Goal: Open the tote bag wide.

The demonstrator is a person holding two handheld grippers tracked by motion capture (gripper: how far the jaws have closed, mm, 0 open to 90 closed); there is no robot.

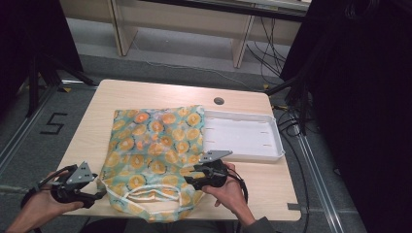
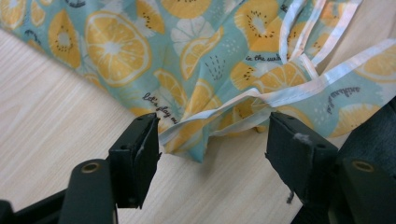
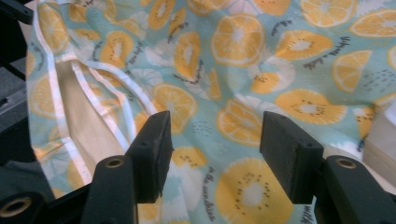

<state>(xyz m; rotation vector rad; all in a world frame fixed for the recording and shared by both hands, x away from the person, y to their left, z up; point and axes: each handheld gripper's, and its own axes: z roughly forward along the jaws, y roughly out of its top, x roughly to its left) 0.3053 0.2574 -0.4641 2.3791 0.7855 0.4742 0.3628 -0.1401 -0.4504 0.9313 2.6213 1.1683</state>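
Setting: a pale wood-grain table (image 1: pixel 145 94) on a grey floor, dark curtains at both sides, shelving legs beyond.

Item 1, left gripper (image 2: pixel 212 140). Jaws stood apart, nothing pinched; its fingers (image 2: pixel 135 158) flanked a puckered corner of the cloth's white-bound hem without pressing on it. In the high view it lay at the near left table edge (image 1: pixel 94 194), held low and level.

Item 2, right gripper (image 3: pixel 215 149). Jaws spread, released; printed fabric lay beneath and between them, the pads clear of it. It sat over the cloth's near right side (image 1: pixel 192 180).

Item 3, fruit-print cloth (image 1: pixel 155 155). Teal, orange slices, white binding and ties (image 1: pixel 145 196); it looked like an apron or bag, which I could not tell. It lay mid-table, rumpled near the front edge, its far right corner overlapping the white tray (image 1: pixel 272 138).

Item 4, white tray. Shallow, at the right rear, nothing in it.

Handling note, as judged: the step appeared to be taking hold of the near hem at 2 points. The left should advance until the bound edge sits deep between the pads, then close squarely on the binding. The right would need to gather 1 fold before closing, lest the pads skid on flat cloth.
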